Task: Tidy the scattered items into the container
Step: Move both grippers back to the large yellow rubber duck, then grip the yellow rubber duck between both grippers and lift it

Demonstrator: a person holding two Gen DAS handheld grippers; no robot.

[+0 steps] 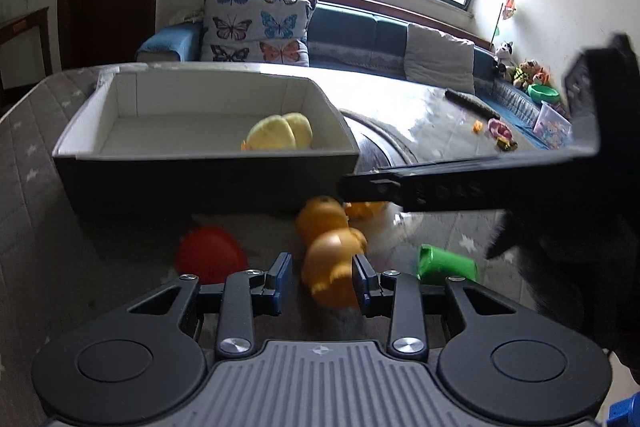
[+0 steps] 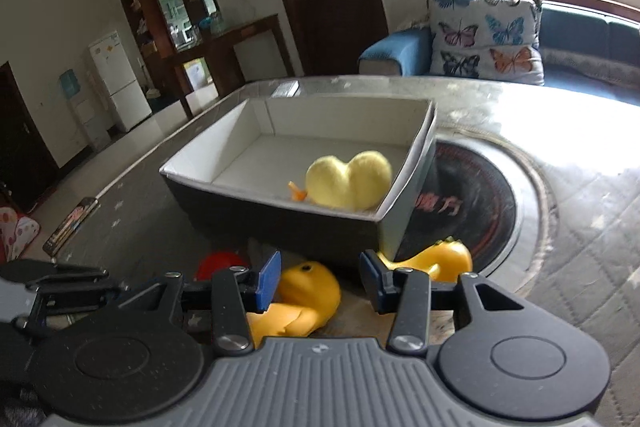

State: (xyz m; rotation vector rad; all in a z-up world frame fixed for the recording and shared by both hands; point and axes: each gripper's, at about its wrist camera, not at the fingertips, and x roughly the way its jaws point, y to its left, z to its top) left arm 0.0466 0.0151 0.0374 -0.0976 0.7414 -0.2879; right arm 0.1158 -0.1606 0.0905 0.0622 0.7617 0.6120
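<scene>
A grey box with a white inside (image 1: 208,171) (image 2: 280,223) stands on the table and holds a pale yellow plush toy (image 1: 280,135) (image 2: 348,183). In front of it lie an orange rubber duck (image 1: 330,263) (image 2: 304,299), a second orange toy (image 1: 366,209) (image 2: 436,259), a red round toy (image 1: 210,259) (image 2: 220,265) and a green cup on its side (image 1: 446,265). My left gripper (image 1: 320,277) is open, low over the duck. My right gripper (image 2: 320,283) is open, the duck between its fingers; it also crosses the left wrist view (image 1: 460,187).
The table (image 2: 560,187) has a quilted cover and a round black inset (image 2: 472,207). Small toys (image 1: 500,133) and a dark remote (image 1: 472,103) lie at its far side. A sofa with butterfly cushions (image 1: 256,31) stands behind. A phone (image 2: 72,225) lies near the left edge.
</scene>
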